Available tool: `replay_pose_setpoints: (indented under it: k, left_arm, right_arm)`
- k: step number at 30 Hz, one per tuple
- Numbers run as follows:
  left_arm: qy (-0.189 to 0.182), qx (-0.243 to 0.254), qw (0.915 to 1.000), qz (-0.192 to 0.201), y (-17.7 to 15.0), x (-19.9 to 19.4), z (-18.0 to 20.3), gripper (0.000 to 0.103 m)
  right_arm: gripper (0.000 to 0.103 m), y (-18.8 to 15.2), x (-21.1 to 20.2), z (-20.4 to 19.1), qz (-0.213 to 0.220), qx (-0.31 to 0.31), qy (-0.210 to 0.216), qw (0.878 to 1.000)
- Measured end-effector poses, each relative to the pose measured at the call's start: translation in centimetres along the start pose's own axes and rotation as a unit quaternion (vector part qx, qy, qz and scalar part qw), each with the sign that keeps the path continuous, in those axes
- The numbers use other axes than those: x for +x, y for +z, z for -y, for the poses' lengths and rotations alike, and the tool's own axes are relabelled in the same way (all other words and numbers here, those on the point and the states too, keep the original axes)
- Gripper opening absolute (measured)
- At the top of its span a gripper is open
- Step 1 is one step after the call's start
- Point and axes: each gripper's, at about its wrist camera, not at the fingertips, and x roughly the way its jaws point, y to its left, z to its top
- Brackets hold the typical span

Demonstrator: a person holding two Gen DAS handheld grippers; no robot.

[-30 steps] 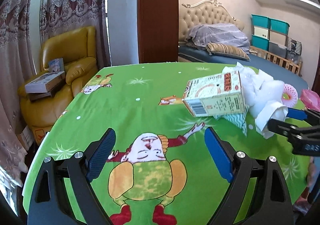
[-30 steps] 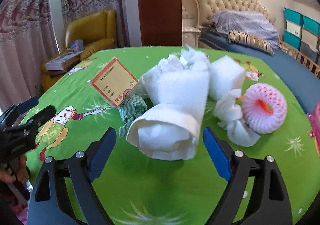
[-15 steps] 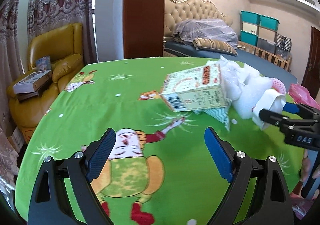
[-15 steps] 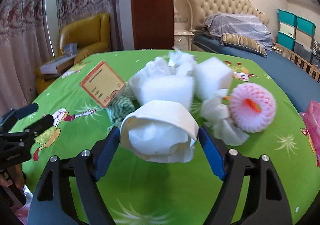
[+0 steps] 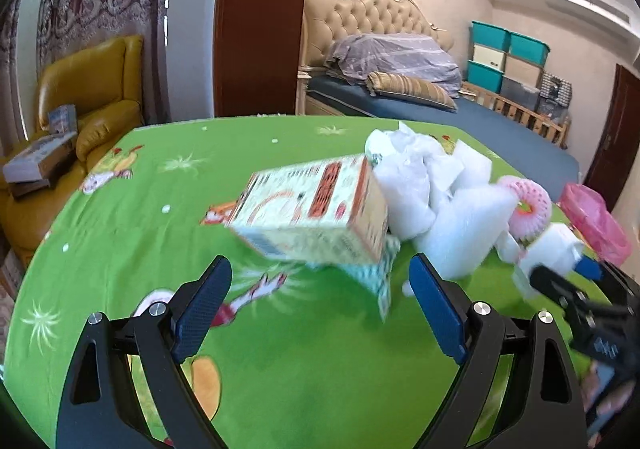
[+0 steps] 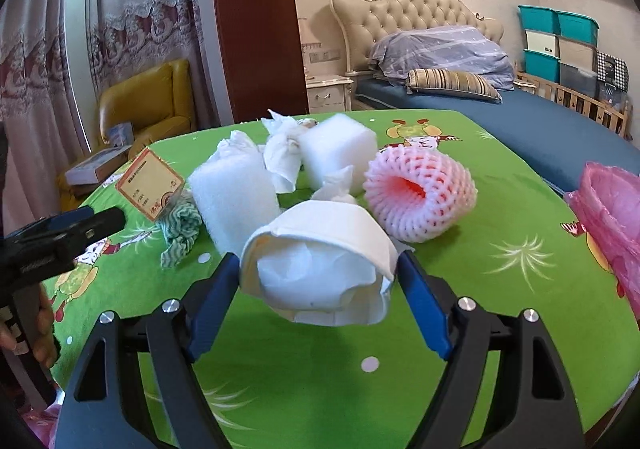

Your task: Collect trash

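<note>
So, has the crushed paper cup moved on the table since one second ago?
Yes. The crushed paper cup came away from the white foam block toward the camera, and the right tongs now grip it.

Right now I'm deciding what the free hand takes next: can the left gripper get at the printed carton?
Probably yes. The left gripper is open, and the printed carton lies straight ahead with only bare green tablecloth between. The right gripper is off to the side, shut on the paper cup.

carton (image 5: 316, 213) left | foam blocks (image 6: 236, 201) centre | fruit net (image 6: 420, 201) right
</note>
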Motion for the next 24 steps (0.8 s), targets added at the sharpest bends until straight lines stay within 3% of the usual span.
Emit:
replay_pose_setpoints:
  k: [8,13,16,21,24]
  left_arm:
    - [0.076,-0.022,0.9969,-0.01,5.0,3.0,2.4,0.084]
    - [0.129,-0.003,0.9911,-0.035,7.3,5.4,3.2,0.084]
    - [0.135,0.003,0.9884,-0.07,6.3,6.1,2.1,0.084]
    - [0.154,0.024,0.9861,-0.058,2.8,2.7,0.4,0.084]
    - [0.138,0.031,0.9882,-0.059,0.7,1.0,-1.0,0.085]
  right_arm:
    - [0.078,-0.2,-0.9,1.4,0.024,0.013,0.003,1.0]
    - [0.079,-0.8,-1.1,2.5,0.026,0.034,0.004,0.999]
    - [0.079,-0.9,-1.6,2.9,0.033,0.033,0.0,0.999]
    - [0.079,-1.0,-2.2,2.9,0.039,0.032,0.003,0.999]
    - [0.079,-1.2,-2.0,2.4,0.037,0.027,0.009,0.999]
